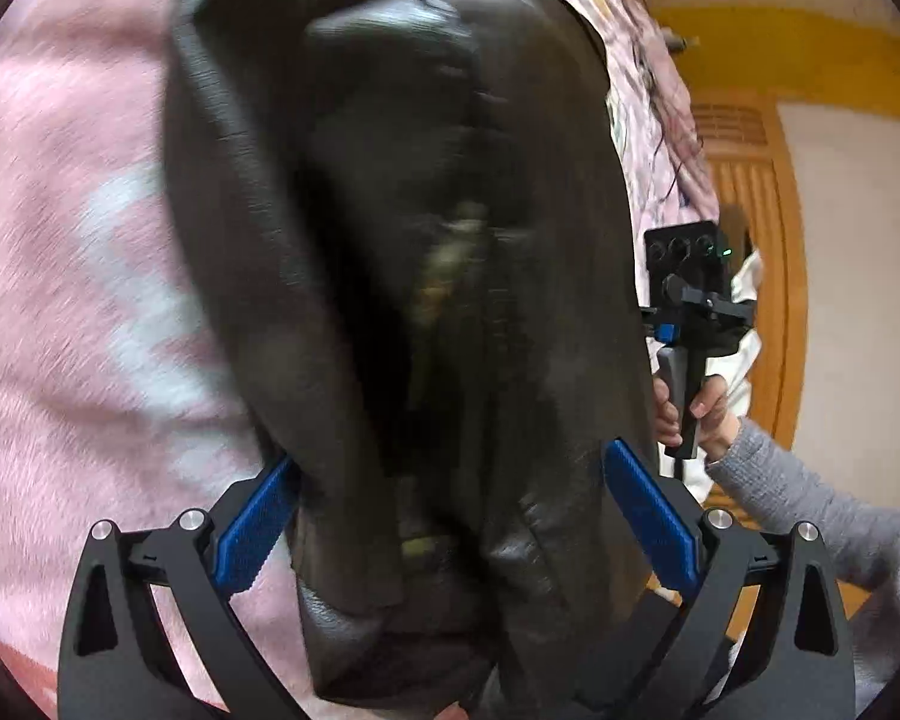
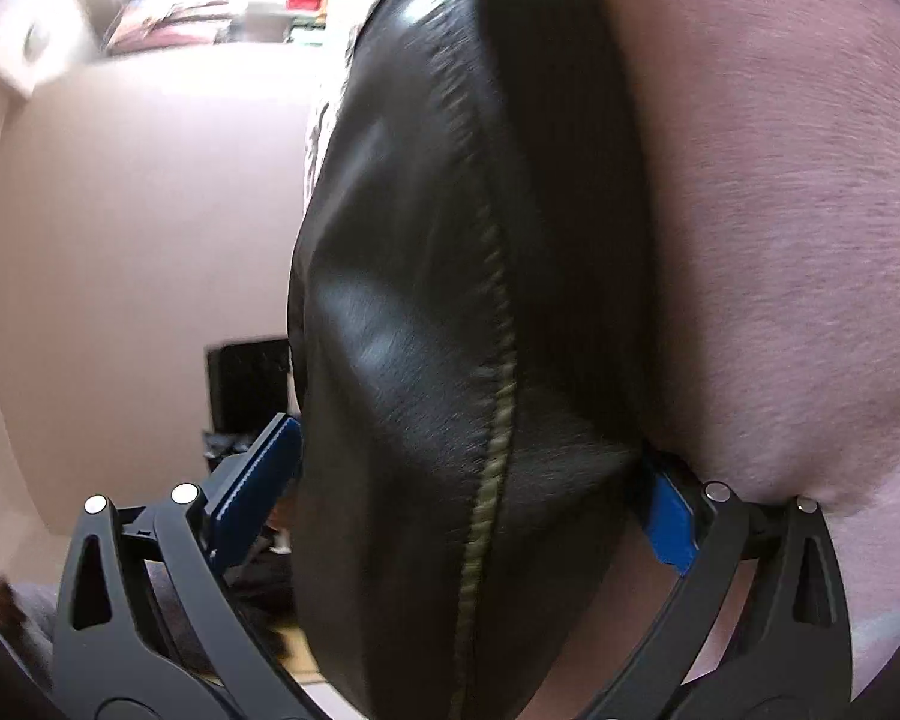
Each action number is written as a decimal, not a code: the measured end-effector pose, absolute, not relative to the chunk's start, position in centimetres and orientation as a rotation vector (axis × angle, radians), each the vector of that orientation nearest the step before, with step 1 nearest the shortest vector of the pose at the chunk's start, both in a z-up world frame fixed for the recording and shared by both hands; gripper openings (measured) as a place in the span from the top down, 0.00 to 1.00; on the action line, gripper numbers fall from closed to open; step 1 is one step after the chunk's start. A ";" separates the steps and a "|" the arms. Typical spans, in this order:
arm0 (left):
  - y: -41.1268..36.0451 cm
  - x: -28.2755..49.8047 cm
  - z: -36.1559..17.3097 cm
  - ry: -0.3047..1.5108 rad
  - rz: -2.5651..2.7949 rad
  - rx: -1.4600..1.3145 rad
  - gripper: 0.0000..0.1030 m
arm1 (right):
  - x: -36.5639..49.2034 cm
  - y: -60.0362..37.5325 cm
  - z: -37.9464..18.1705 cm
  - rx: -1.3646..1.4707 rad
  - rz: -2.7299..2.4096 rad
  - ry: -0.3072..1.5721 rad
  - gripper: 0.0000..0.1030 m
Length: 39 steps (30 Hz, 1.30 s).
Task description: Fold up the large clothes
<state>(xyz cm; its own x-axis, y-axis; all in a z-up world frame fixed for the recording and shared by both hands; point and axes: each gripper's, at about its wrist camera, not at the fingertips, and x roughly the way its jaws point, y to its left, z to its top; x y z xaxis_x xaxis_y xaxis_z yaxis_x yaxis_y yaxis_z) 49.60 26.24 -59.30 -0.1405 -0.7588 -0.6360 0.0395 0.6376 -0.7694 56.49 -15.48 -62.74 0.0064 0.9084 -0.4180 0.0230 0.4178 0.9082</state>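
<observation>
Covering the bed, a pink fleece blanket (image 1: 90, 276) lies under my black leather jacket (image 1: 426, 240), which bulges between both tools. My left tool (image 1: 450, 516) and right tool (image 2: 468, 498) each straddle a thick fold, pads spread wide; true clamping I cannot tell. No writing is readable on it.

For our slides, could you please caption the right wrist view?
Right gripper with wide-set blue pads around a bulky black leather jacket beside a pink blanket.

one black jacket (image 1: 402, 252), apparently, two claws
</observation>
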 end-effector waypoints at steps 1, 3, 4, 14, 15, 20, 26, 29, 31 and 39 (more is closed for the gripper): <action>25.5 49.8 -59.2 1.583 -0.765 -0.580 0.07 | 56.4 -15.2 -62.7 0.899 0.877 1.383 0.05; 23.6 50.6 -59.6 1.623 -0.717 -0.483 0.06 | 56.3 -14.4 -62.5 0.858 0.874 1.384 0.05; 23.4 50.9 -59.7 1.630 -0.691 -0.456 0.06 | 56.2 -13.8 -62.3 0.807 0.869 1.394 0.05; 19.3 52.4 -58.2 1.523 -0.447 -0.382 0.06 | 55.2 -10.7 -62.4 0.578 0.782 1.341 0.05; 18.7 52.8 -58.2 1.510 -0.434 -0.399 0.06 | 55.1 -10.5 -62.3 0.574 0.772 1.334 0.05; 16.1 53.2 -57.7 1.457 -0.452 -0.420 0.09 | 54.8 -10.6 -61.3 0.616 0.750 1.309 0.14; 14.8 53.9 -56.5 1.455 -0.450 -0.435 0.30 | 54.4 -12.1 -59.7 0.722 0.817 1.268 0.50; 14.1 53.6 -55.1 1.442 -0.455 -0.434 0.42 | 54.5 -12.7 -59.7 0.812 0.832 1.292 0.59; 13.9 53.4 -54.6 1.445 -0.449 -0.416 0.44 | 54.5 -12.6 -59.6 0.830 0.841 1.296 0.62; 15.8 51.3 -52.2 1.441 -0.382 -0.349 0.60 | 54.4 -12.3 -56.9 0.827 0.881 1.285 0.66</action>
